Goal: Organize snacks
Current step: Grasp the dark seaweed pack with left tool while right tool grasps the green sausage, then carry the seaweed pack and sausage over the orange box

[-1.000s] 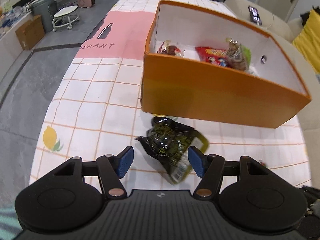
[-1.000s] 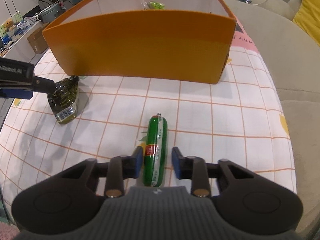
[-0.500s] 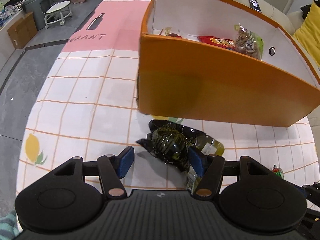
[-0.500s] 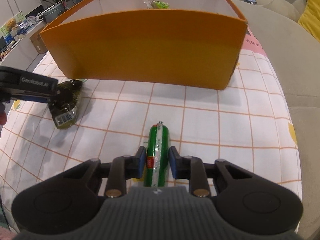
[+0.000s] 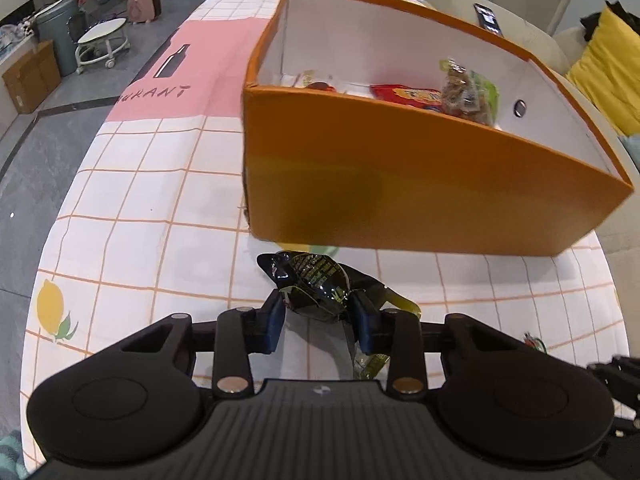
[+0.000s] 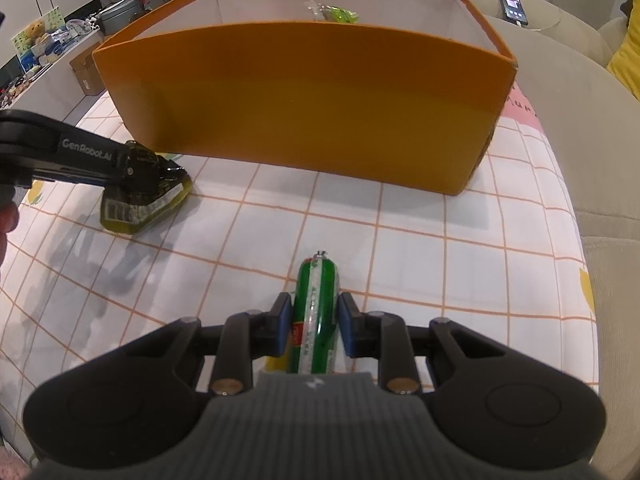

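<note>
My left gripper point(image 5: 318, 314) has just been closing, and its blue pads now press both sides of a dark green snack packet point(image 5: 316, 284) that lies crumpled between them on the checked tablecloth point(image 5: 132, 200). The packet's glossy end sticks out ahead of my fingertips. Just beyond it stands the orange box point(image 5: 400, 184), its near wall facing me. Inside, past that wall, lie a red packet point(image 5: 404, 94) and a clear bag of brown snacks point(image 5: 466, 94).
</note>
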Demonstrator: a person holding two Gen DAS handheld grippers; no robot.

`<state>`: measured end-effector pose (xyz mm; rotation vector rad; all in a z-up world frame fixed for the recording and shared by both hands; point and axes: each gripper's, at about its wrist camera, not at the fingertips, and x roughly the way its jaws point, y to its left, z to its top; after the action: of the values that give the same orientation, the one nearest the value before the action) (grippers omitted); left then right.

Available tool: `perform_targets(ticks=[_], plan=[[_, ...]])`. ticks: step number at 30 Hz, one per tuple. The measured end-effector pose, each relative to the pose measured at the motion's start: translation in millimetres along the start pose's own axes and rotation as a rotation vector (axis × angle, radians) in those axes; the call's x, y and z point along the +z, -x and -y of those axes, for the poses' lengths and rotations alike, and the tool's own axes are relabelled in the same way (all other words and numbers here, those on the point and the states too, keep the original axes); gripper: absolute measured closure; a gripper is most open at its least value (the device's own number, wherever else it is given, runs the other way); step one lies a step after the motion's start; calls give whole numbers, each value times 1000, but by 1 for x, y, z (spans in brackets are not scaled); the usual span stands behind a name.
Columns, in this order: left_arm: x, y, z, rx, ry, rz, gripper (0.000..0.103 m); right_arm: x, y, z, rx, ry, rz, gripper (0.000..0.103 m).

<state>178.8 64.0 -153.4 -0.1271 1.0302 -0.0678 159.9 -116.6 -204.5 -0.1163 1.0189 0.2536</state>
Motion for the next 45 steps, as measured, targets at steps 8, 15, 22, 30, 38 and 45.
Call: perform_targets(ticks=[8,15,22,30,38,45], plan=[[-19,20,19,-47,-37,-36,63,2,4,11,41,-76,-28,82],[-36,35,39,-89,-91,-54,63,-7,14,17,77,-119,-33,83],[-37,59,44,-97,-100,1,63,-4,47,18,89,-130,42,83],[-17,101,50,-102,-121,114,63,14,91,19,90,-105,158,83],[25,121,56,-86,-156,206,63,58,118,24,36,-45,252,83],[66,124,59,-70,-190,265,63,106,127,37,60,-30,317,83]])
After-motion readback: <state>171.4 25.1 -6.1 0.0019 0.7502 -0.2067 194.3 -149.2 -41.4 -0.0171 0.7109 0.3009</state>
